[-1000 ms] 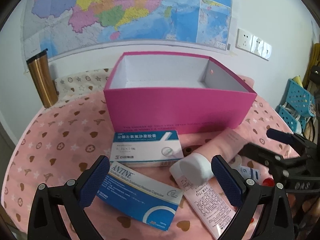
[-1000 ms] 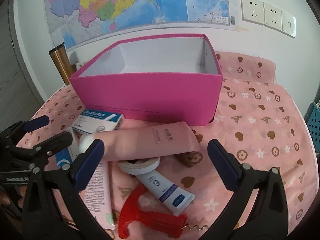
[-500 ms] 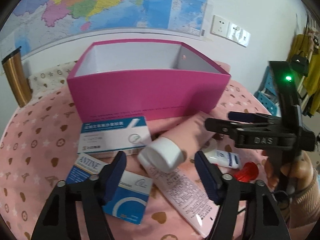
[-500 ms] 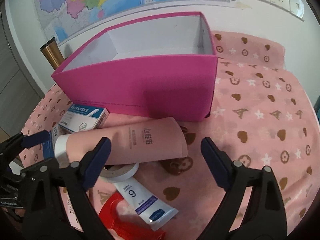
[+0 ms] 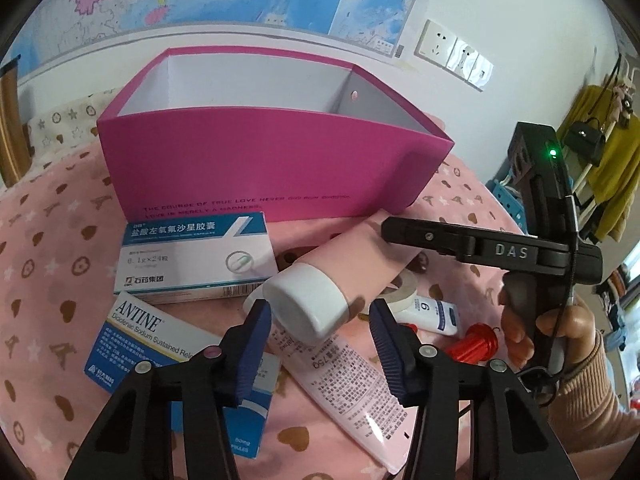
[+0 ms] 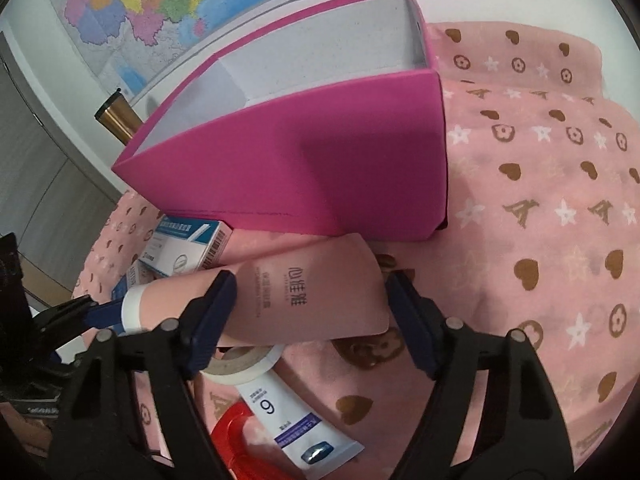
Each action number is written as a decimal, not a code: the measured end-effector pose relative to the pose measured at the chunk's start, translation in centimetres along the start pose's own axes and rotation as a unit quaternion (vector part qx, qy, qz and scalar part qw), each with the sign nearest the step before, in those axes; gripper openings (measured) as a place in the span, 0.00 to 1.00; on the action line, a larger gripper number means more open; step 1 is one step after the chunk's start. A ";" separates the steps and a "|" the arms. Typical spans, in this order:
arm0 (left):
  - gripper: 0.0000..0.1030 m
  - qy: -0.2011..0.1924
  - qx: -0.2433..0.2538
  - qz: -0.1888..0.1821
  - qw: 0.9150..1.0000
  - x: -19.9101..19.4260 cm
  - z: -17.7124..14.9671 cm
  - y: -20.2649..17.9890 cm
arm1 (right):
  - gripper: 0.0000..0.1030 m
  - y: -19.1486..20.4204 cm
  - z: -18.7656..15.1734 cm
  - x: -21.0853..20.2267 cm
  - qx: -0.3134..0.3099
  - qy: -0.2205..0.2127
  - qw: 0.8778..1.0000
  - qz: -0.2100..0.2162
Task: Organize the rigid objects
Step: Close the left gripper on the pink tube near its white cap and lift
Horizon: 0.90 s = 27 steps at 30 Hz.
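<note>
A pink tube [image 5: 360, 256] with a white cap [image 5: 308, 304] lies slanted in front of the empty magenta box [image 5: 272, 168]. My left gripper [image 5: 320, 320] straddles the cap. Its jaws are closing; the left pad is at the cap and a narrow gap shows on the right. My right gripper [image 6: 310, 308] straddles the flat end of the same pink tube [image 6: 304, 296]. Its jaws are closing too, and a sliver of gap remains at the right pad. The magenta box [image 6: 304, 168] stands just behind.
Two medicine boxes [image 5: 192, 256] [image 5: 168, 344] lie at the left. Under the tube are a tape roll [image 6: 244, 364], a small white tube [image 6: 288, 416], a red corkscrew [image 6: 232, 428] and a second pink tube [image 5: 348, 384]. A gold tumbler [image 6: 118, 118] stands behind. A person's hand [image 5: 560, 332] holds the right gripper.
The left jaws have narrowed from wide open to just around the white cap. The right gripper has come forward and down over the tube's flat end, its jaws narrowing.
</note>
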<state>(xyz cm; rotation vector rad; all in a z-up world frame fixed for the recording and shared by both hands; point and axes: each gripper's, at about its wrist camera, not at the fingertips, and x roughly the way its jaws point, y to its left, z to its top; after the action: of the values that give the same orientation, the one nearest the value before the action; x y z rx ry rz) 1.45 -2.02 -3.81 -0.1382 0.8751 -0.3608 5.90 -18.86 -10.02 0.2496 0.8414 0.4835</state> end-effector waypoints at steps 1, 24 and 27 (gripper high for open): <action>0.50 0.001 -0.001 -0.001 1.000 0.0 0.0 0.1 | 0.75 0.0 0.0 0.0 0.002 0.002 1.000 0.003; 0.50 -0.039 0.020 0.009 0.999 -2.6 2.1 0.1 | 0.73 2.8 -1.3 -4.5 -0.017 -0.051 0.999 -0.008; 0.50 -0.054 0.025 0.001 0.998 -3.5 3.2 -0.1 | 0.73 3.7 -0.7 -6.0 -0.027 -0.071 0.997 -0.015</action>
<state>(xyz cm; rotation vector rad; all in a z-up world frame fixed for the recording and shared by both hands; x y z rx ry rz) 1.84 -0.93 0.78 -0.1086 0.7579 -0.3697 0.81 -18.67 -5.13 0.2192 0.6921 0.4544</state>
